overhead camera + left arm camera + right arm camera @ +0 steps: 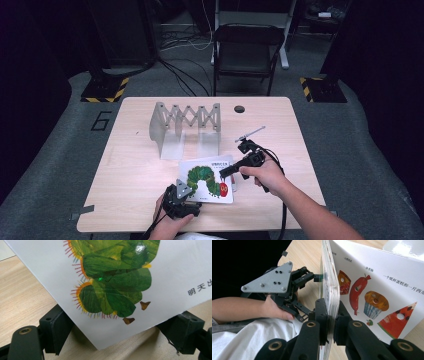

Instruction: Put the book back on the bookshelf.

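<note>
A picture book [207, 178] (a green caterpillar on its white cover) is seen at the near edge of the wooden table [135, 170], right of centre. Its right edge is clamped tightly between the jaws of the right gripper [331, 323]. The left gripper [181, 197] is held at the book's near left corner, its jaws spread wide on either side of that corner without pressing it. A grey folding rack [186, 120] stands farther back.
</note>
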`<act>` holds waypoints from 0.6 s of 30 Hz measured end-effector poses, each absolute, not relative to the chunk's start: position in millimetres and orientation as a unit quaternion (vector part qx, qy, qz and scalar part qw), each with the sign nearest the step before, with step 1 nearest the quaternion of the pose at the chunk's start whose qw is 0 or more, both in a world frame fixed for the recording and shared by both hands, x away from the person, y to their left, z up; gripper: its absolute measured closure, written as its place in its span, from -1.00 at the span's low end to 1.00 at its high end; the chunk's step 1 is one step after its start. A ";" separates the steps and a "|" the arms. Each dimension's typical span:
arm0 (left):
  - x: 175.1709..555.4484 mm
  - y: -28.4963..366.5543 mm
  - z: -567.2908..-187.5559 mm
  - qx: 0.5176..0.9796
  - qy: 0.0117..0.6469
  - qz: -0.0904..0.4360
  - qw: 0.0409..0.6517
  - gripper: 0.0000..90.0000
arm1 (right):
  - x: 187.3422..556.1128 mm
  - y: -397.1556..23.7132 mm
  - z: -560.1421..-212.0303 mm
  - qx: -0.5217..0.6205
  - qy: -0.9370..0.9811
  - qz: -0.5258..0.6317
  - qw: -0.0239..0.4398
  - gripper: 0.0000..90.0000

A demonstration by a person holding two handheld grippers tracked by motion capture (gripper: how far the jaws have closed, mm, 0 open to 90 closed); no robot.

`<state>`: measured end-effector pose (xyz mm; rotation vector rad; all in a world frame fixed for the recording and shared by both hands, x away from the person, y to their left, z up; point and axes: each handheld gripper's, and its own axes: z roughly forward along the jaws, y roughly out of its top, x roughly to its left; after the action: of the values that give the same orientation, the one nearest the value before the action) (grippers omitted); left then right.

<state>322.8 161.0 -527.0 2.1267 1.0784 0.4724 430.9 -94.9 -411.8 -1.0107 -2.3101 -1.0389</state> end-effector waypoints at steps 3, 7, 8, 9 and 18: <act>322.9 161.1 -526.9 0.820 0.413 0.178 0.353 -0.61 | 431.5 -97.4 -413.4 -0.362 -0.828 -0.374 0.207 0.89; 322.8 161.8 -526.5 0.821 0.412 0.176 0.353 -0.60 | 431.5 -98.7 -414.3 -0.360 -0.829 -0.374 0.209 0.89; 322.7 162.2 -526.2 0.822 0.412 0.174 0.353 -0.59 | 431.1 -98.8 -414.1 -0.357 -0.831 -0.374 0.208 0.89; 322.6 162.5 -526.1 0.822 0.411 0.174 0.353 -0.59 | 431.5 -99.0 -414.5 -0.353 -0.832 -0.375 0.207 0.89; 321.2 165.0 -524.7 0.829 0.403 0.168 0.350 -0.57 | 429.1 -99.1 -412.6 -0.337 -0.843 -0.367 0.201 0.89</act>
<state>321.2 165.0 -524.7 2.1463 1.0452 0.4351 429.1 -99.1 -412.6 -0.9430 -2.3566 -1.0248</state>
